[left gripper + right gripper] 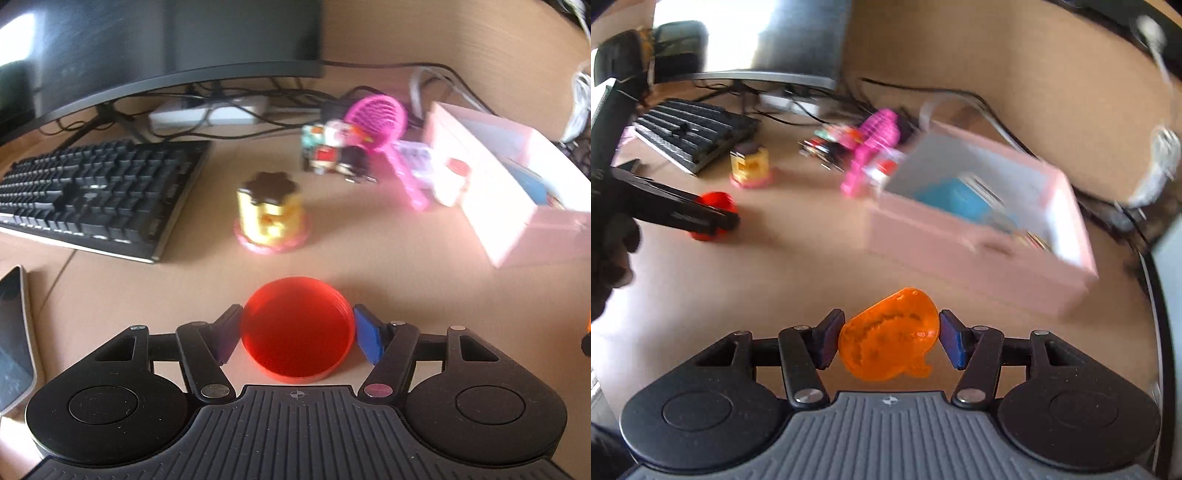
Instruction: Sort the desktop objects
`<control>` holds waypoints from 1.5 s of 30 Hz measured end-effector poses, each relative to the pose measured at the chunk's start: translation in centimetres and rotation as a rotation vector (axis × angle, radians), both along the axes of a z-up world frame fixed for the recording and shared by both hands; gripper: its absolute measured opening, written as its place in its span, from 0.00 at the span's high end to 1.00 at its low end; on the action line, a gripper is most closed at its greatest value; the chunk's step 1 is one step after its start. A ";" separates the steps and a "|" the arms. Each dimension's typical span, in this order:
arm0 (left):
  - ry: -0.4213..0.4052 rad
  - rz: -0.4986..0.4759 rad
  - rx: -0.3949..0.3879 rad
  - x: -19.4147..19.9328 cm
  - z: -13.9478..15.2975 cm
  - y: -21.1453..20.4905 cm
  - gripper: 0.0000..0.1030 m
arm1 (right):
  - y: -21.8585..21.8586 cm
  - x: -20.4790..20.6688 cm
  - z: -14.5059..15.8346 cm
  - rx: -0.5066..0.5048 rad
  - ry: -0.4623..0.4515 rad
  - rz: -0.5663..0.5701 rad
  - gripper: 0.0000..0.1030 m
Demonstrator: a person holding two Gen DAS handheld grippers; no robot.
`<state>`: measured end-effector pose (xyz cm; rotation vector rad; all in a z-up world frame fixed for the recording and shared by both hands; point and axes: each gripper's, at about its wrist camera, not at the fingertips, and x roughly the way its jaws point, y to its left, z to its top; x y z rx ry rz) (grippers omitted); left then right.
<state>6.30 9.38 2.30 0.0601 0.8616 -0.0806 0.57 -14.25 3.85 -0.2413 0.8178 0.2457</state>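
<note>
A red round lid (295, 332) sits between the blue pads of my left gripper (297, 319), and both pads press on its rim, low over the desk. The right wrist view shows that same gripper's black fingers (683, 210) clamped around the red lid (716, 201) at the left. My right gripper (890, 326) is shut on a translucent orange plastic piece (890, 338), held above the desk in front of the pink box (979, 266). That open box holds a blue item and papers.
A yellow toy with a brown top (271, 214) stands mid-desk on a pink base. Behind it are small toys (332, 151), a pink hairbrush (376, 114), cables and a power strip. A keyboard (96, 192) and a monitor (166, 44) fill the left; a phone (14, 339) lies at the edge.
</note>
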 end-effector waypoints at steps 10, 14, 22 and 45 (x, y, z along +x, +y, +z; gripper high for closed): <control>0.039 -0.218 -0.042 -5.9 0.5 -8.7 0.31 | -4.8 -2.3 -1.0 0.048 -0.017 -0.008 0.46; 0.053 -0.234 -0.049 -7.0 0.6 -9.8 0.17 | -4.8 -2.8 -1.2 0.065 -0.033 0.024 0.39; 0.069 -0.194 0.001 -7.3 0.3 -9.6 0.09 | -5.3 -3.4 -1.3 0.060 -0.064 0.015 0.17; 0.062 -0.132 0.022 -7.6 0.5 -9.8 0.07 | -5.4 -1.4 -3.4 0.112 0.029 0.005 0.36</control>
